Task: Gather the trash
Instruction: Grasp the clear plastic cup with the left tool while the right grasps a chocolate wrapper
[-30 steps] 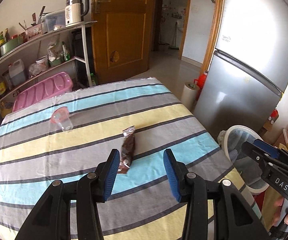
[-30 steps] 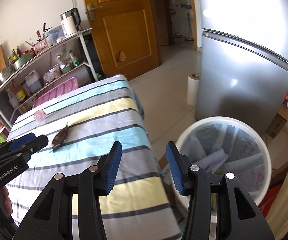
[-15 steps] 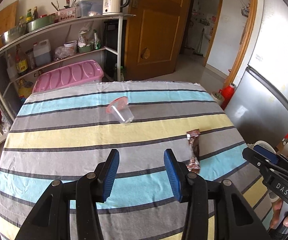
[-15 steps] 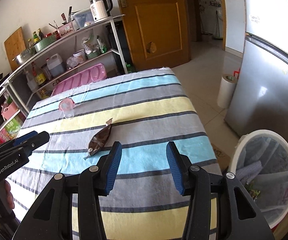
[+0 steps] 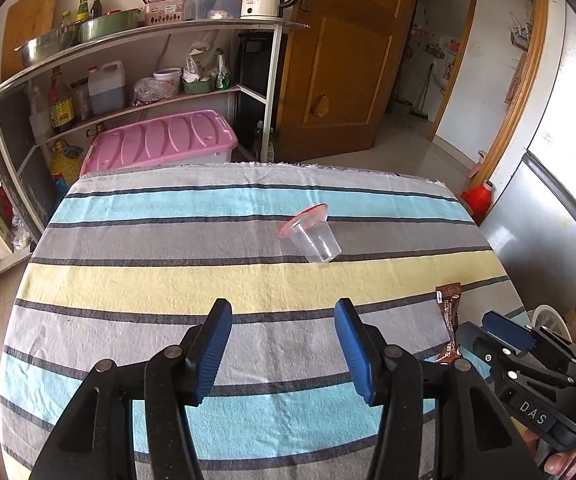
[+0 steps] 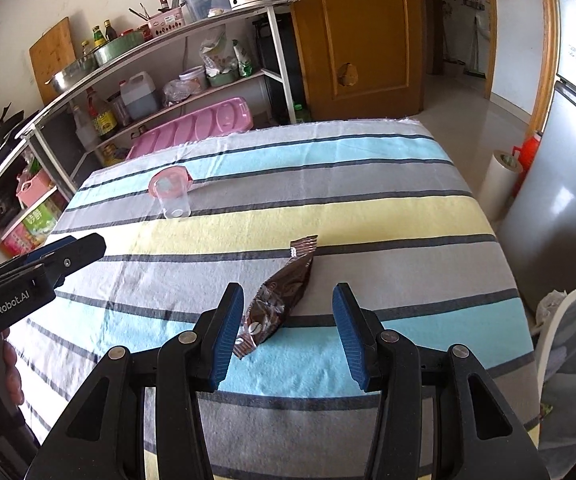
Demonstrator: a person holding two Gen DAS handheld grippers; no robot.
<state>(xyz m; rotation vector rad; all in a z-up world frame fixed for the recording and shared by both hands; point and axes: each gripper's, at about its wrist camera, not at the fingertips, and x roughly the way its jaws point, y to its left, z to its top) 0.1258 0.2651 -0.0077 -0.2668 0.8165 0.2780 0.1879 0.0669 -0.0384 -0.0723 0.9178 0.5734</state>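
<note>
Now left tongs [image 5: 281, 350] just widened, empty, short of cup [image 5: 314, 236]; right tongs [image 6: 288, 338] agape around wrapper [image 6: 277, 300], ungripped.

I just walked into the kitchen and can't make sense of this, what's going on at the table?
A person holds a two-finger gripper in each hand over the striped tablecloth, clearing trash. The right gripper is open, with a brown snack wrapper lying on the cloth between its fingers, not pinched. The left gripper, whose jaws have just been opening, is empty and faces a clear plastic cup tipped on its side. A white bin waits beside the table.
</note>
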